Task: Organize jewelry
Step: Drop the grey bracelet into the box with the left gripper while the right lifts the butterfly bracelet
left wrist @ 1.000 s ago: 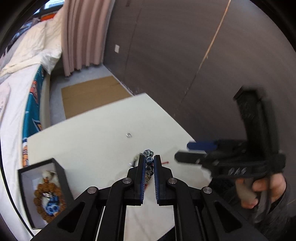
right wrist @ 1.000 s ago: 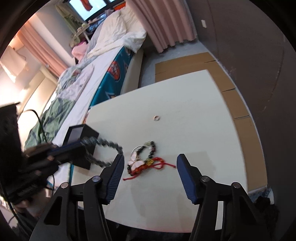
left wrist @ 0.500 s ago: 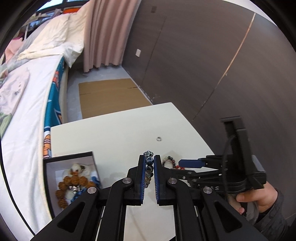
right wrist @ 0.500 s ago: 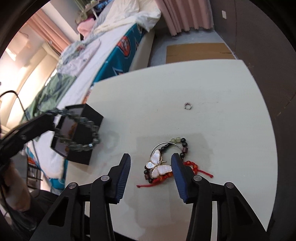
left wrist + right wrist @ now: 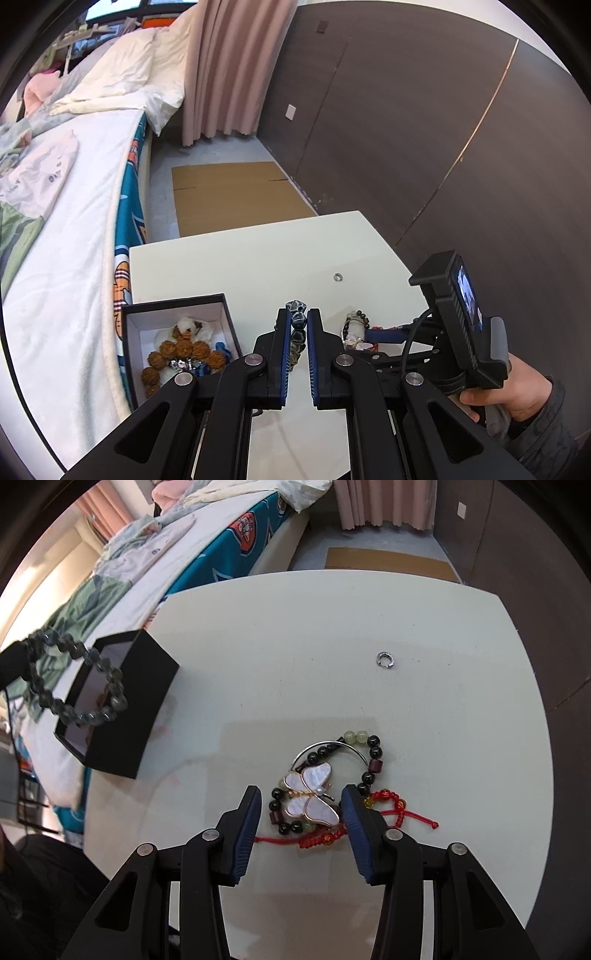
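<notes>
Butterfly bangle (image 5: pixel 312 794) lying in a tangle with dark beads and red cord (image 5: pixel 391 808) on the white table (image 5: pixel 295 664), bracketed by the right gripper (image 5: pixel 301 810), jaws closing, pads not yet pressing; best centred on the shell wings and lifted slowly so the cord drops free. Left gripper (image 5: pixel 299 332) clamped on the grey-green bead bracelet (image 5: pixel 297 325), beside the black box (image 5: pixel 173 306). Box contents, brown beads (image 5: pixel 177 350), seen only from the left wrist; bracelet's full loop only from the right, small ring (image 5: pixel 385 660) farther back.
</notes>
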The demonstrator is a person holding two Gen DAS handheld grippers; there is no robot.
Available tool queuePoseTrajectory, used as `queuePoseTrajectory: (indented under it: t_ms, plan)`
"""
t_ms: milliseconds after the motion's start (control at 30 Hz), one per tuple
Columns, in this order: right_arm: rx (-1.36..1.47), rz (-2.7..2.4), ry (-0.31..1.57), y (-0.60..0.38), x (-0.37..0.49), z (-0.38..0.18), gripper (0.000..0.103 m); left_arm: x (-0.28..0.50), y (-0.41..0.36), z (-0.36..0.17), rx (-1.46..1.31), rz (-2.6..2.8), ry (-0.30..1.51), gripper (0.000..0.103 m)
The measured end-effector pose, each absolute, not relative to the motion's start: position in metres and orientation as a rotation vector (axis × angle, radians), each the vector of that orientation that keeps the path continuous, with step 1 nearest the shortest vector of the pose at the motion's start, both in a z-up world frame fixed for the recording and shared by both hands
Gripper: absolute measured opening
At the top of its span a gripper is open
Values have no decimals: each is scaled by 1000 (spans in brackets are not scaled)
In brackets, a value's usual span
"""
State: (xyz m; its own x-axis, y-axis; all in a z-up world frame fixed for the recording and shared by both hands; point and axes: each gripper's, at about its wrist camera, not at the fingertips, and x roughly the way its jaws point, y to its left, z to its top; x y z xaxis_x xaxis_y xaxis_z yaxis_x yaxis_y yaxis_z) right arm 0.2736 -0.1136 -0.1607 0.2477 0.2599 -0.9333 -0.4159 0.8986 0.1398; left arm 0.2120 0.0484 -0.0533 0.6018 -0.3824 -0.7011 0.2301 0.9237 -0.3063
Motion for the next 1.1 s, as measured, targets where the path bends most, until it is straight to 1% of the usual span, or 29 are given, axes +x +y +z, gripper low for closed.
queuePoseTrajectory:
  t_ms: [33, 100, 300, 467, 700, 767, 833, 867, 900, 933, 967, 1100]
  plan:
    - [-165, 451, 1233, -113, 273, -160, 29, 211, 49, -53, -193, -356, 854, 8]
    - [-173, 441, 1228, -115, 272, -159, 28, 208, 51, -53, -194, -353, 853, 8]
    - [-113, 453, 1213, -122, 267, -149, 28, 203, 63, -44, -214, -349, 830, 8]
    - [-27, 483, 1143, -128, 261, -125, 28, 200, 85, -35, -249, -324, 803, 8]
    - [45, 548, 1032, -114, 254, -96, 28, 206, 106, -43, -300, -278, 793, 9]
    - [65, 581, 1016, -104, 253, -91, 28, 213, 115, -49, -322, -239, 814, 11]
    - [83, 618, 1004, -91, 252, -88, 28, 217, 123, -54, -345, -218, 841, 28]
    - [92, 640, 997, -85, 252, -86, 28, 218, 128, -55, -359, -209, 838, 50]
    - [100, 661, 990, -79, 251, -84, 28, 217, 130, -54, -363, -199, 827, 64]
    - [105, 674, 985, -74, 251, -83, 28, 215, 134, -52, -361, -183, 807, 66]
    - [111, 689, 979, -68, 251, -82, 28, 213, 137, -50, -356, -173, 796, 67]
    - [131, 746, 957, -46, 248, -78, 28, 208, 148, -46, -347, -151, 779, 67]
